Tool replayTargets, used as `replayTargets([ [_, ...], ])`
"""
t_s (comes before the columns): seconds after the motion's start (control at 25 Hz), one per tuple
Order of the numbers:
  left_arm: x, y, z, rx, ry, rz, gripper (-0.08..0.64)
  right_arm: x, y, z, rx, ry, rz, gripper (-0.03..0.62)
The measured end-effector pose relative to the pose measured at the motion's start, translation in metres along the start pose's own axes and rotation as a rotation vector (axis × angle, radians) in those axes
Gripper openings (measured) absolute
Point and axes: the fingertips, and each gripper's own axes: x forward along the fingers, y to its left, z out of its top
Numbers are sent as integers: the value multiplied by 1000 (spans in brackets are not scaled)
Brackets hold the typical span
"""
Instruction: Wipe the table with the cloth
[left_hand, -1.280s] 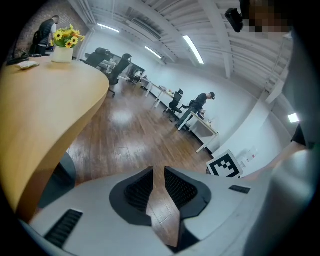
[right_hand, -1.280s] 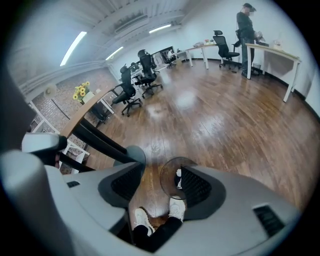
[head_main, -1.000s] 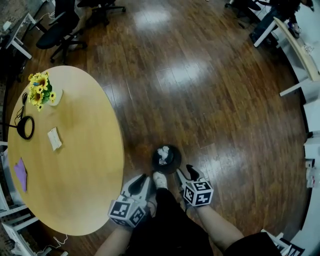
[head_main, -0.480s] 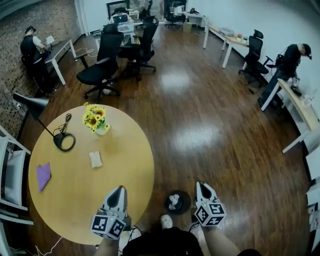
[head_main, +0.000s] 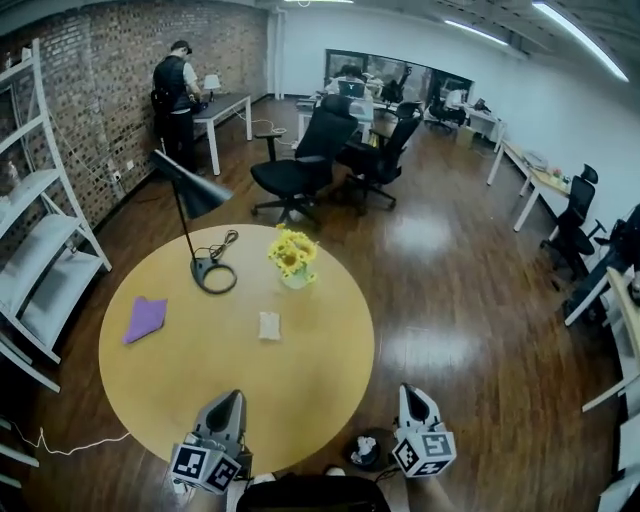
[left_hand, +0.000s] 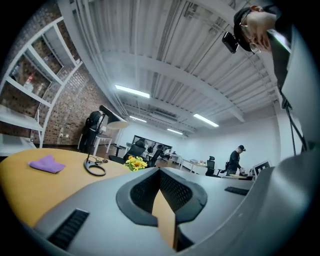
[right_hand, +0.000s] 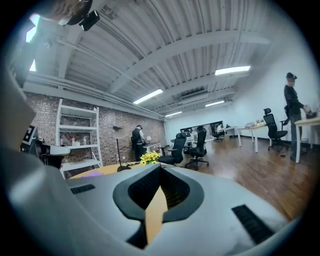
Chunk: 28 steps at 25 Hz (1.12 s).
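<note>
Left gripper (head_main: 231, 397) and right gripper (head_main: 411, 391) just clenched, empty; purple cloth (head_main: 146, 319) rumpled on table (head_main: 300, 385)

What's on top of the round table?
A purple cloth, a black desk lamp, a vase of sunflowers and a small white folded thing. The left gripper covers a bit of the near edge.

Brick wall (head_main: 95, 90) far left, white shelving (head_main: 40, 248) left, glossy wood floor (head_main: 450, 290), black office chairs (head_main: 300, 170) far, strip lights (head_main: 580, 40).
</note>
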Motion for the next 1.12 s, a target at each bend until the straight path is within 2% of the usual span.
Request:
replayTargets([
  [0.12, -25, 15, 12, 5, -21, 54, 0, 11, 26, 8, -14, -5, 70, 2],
  [0.32, -36, 26, 20, 37, -44, 83, 0, 17, 50, 7, -32, -8, 114, 2],
  [0.4, -36, 27, 22, 48, -59, 93, 0, 18, 52, 7, -43, -10, 117, 2],
  [0.56, -34, 33, 23, 20, -80, 111, 0, 16, 49, 9, -50, -7, 109, 2],
  [0.88, -32, 39, 14, -16, -61, 115, 0, 10, 41, 4, -47, 12, 81, 2],
  [1.12, -27, 39, 9, 0, -40, 97, 0, 14, 42, 1, -62, 26, 89, 2],
])
